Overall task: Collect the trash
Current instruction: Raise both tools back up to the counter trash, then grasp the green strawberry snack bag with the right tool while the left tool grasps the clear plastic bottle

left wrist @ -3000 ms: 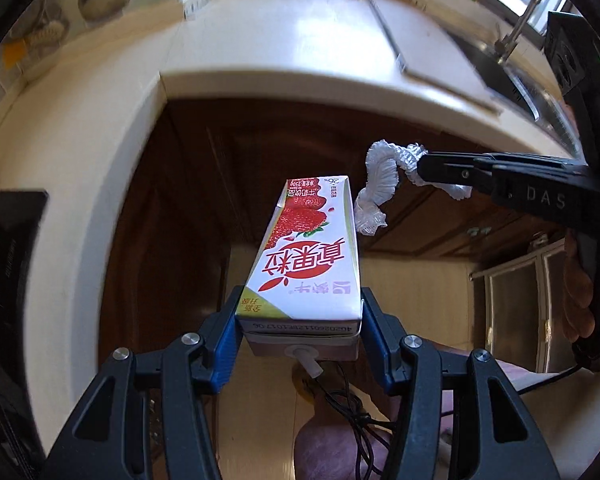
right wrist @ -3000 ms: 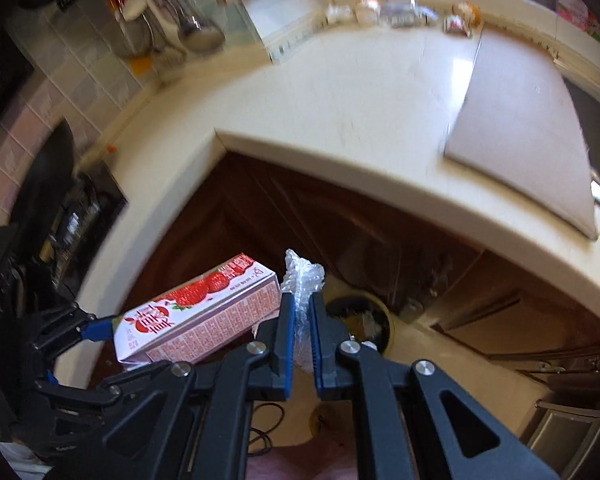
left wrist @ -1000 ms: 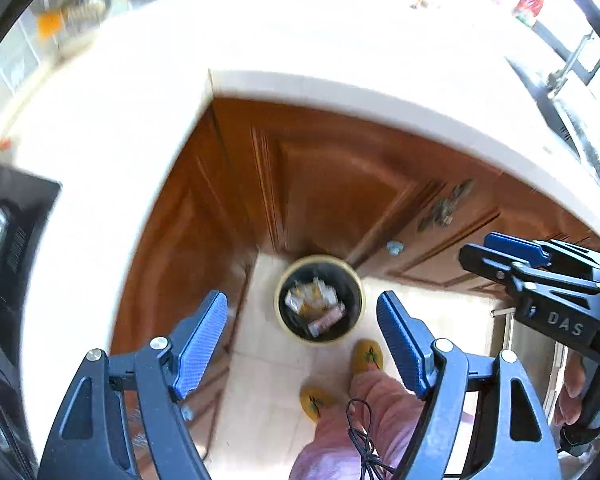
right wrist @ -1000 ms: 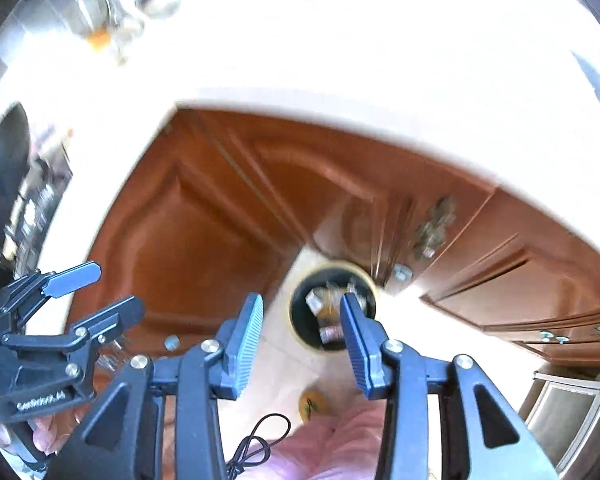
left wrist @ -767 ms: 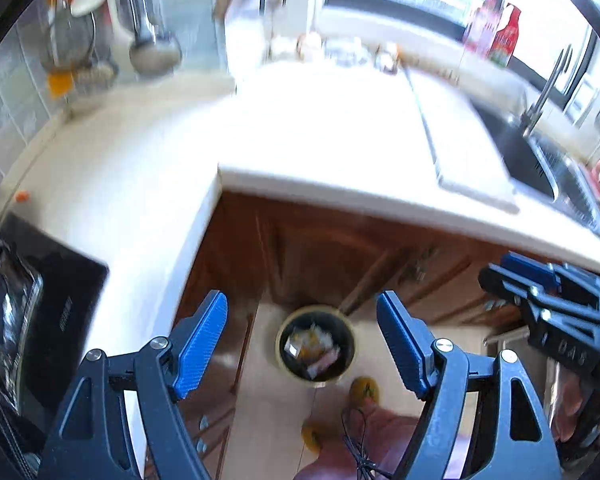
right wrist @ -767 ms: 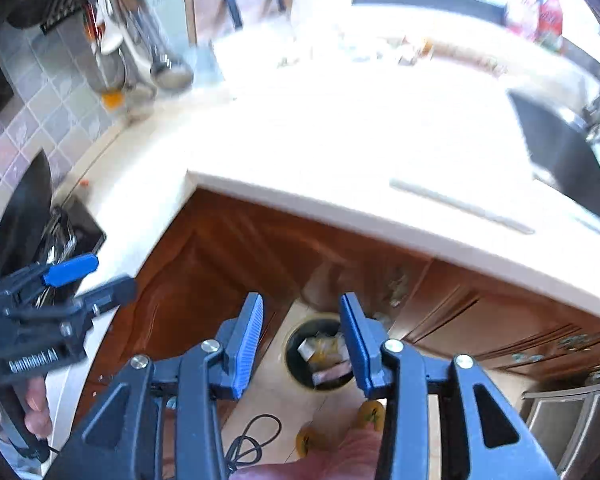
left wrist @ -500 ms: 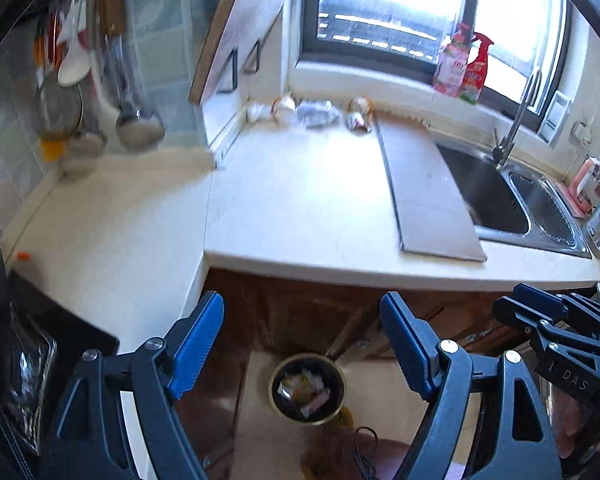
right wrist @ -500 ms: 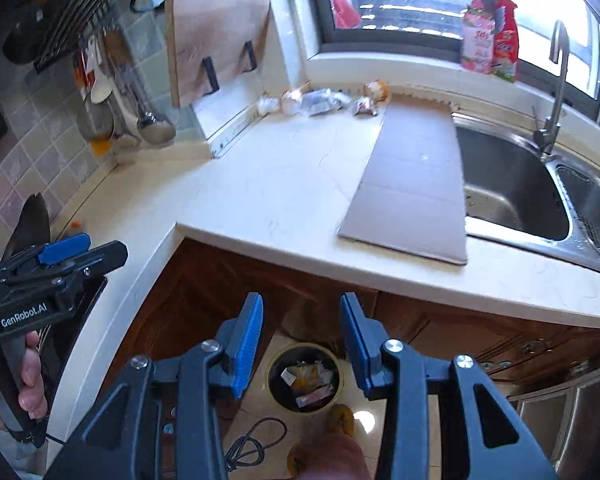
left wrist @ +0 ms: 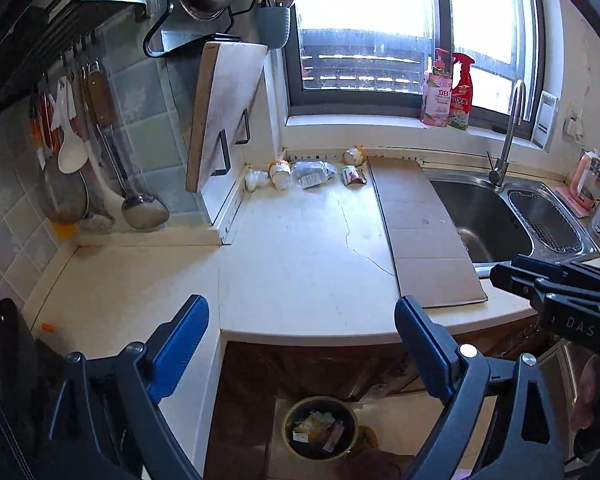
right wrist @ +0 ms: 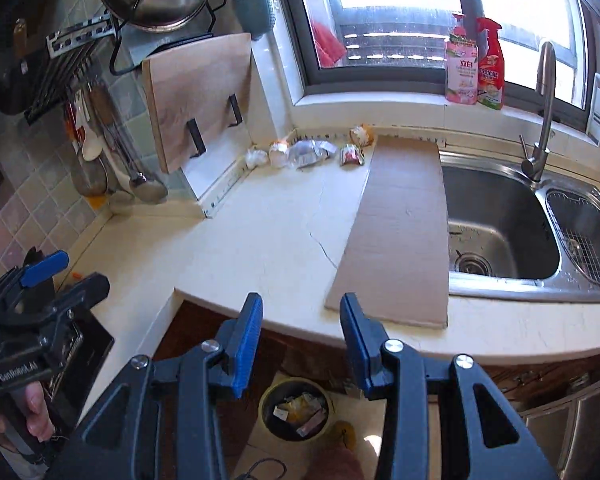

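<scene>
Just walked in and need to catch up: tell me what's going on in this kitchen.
A person is clearing trash with a handheld claw in each hand. Both the left claw and right claw are empty, the left one opening wider. The bin on the floor already holds wrappers. More litter sits at the back of the countertop, by the window, likely the next pickup.

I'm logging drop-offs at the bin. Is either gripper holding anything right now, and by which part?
Nothing is held. The left gripper has empty jaws that are opening; the right gripper has open, empty jaws.
</scene>
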`<state>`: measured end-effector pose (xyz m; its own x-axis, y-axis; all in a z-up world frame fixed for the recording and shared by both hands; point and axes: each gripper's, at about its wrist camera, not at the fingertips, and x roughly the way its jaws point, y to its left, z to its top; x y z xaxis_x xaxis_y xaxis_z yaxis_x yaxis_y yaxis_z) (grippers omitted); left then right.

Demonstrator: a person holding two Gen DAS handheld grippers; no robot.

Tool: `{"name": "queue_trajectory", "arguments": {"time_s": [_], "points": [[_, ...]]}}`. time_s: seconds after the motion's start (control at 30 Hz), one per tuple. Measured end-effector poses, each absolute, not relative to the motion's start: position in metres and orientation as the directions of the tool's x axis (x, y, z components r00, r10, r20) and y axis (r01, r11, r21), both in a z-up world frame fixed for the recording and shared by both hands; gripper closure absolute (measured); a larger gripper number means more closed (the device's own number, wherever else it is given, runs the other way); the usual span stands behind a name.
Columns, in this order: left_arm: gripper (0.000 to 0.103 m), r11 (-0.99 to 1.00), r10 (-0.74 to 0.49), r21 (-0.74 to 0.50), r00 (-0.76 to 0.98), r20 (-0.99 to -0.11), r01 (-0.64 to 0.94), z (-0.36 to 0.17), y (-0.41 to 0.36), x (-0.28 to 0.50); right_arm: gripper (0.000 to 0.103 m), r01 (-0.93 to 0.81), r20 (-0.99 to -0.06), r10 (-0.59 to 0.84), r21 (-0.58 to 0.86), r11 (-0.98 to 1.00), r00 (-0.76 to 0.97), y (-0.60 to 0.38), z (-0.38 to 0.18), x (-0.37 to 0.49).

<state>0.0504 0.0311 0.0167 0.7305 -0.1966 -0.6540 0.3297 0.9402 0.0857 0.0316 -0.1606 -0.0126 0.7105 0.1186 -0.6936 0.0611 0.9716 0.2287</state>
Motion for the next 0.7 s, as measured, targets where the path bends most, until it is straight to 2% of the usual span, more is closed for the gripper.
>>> {"name": "queue_trajectory", "arguments": {"time_s": [0.17, 0.43, 0.6, 0.7], "points": [[0.002, 0.928, -0.162, 0.166, 0.764, -0.625, 0.333, 0.027, 0.013, 0.082, 0.061, 0.050, -0.676, 0.144, 0.259, 0.965, 0.722, -0.178, 0.004, 0.078], [0.002, 0.898, -0.096, 0.293, 0.794, -0.600, 0.329, 0.027, -0.049, 0.193, 0.049, 0.022, -0.662, 0.162, 0.261, 0.965, 0.732, -0.222, 0.016, 0.188], [0.002, 0.860, -0.063, 0.351, 0.759, -0.648, 0.371, 0.005, -0.099, 0.296, 0.044, 0.033, -0.706, 0.226, 0.333, 0.942, 0.671, -0.266, -0.007, 0.280], [0.002, 0.843, -0.067, 0.338, 0.706, -0.705, 0.418, -0.016, -0.125, 0.360, 0.043, 0.074, -0.737, 0.268, 0.395, 0.916, 0.621, -0.292, -0.035, 0.339]]}}
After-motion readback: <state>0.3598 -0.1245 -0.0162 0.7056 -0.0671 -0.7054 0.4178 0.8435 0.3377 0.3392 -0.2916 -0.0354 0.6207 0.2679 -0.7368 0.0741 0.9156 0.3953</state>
